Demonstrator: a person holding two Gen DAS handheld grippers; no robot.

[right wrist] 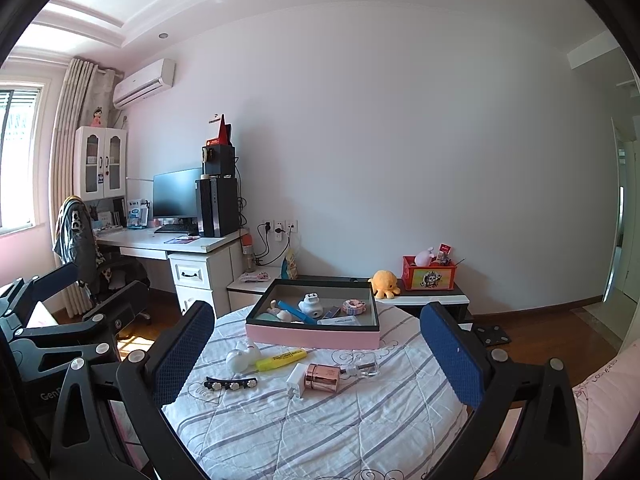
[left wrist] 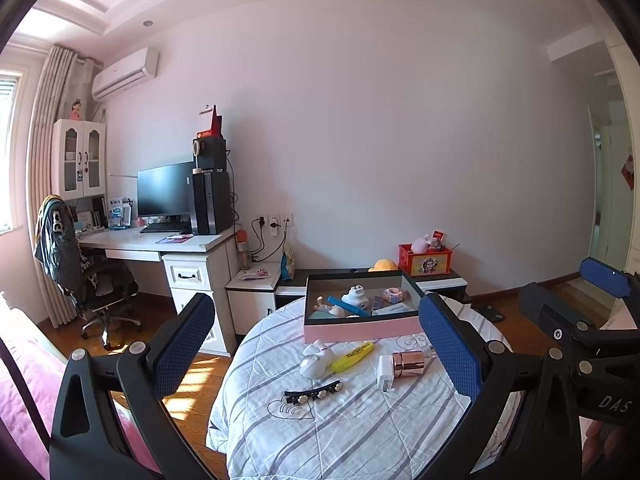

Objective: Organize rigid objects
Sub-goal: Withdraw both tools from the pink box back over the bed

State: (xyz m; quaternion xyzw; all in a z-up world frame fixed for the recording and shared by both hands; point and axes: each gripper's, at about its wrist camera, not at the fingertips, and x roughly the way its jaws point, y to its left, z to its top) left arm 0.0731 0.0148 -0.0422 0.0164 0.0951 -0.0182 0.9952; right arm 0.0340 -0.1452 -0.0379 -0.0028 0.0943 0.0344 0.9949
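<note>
Okay, both grippers, left gripper [left wrist: 316, 344] and right gripper [right wrist: 316, 348], are hovering with jaws spread wide and gripping nothing; just beyond them a hair clip [right wrist: 231, 383], white charger [right wrist: 296, 385] and yellow highlighter [right wrist: 281, 358] are lying on the striped quilt [right wrist: 320, 432], pink box [right wrist: 312, 336] sitting farther back

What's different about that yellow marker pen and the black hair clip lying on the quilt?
The yellow highlighter is a chunky, plain bright bar; the black hair clip is thin, dark and studded with small pale flowers. The highlighter lies nearer the pink box, beside a white toy; the clip lies nearer the camera, touching nothing. Both lie flat, outside the box, with no fingers on them.
</note>
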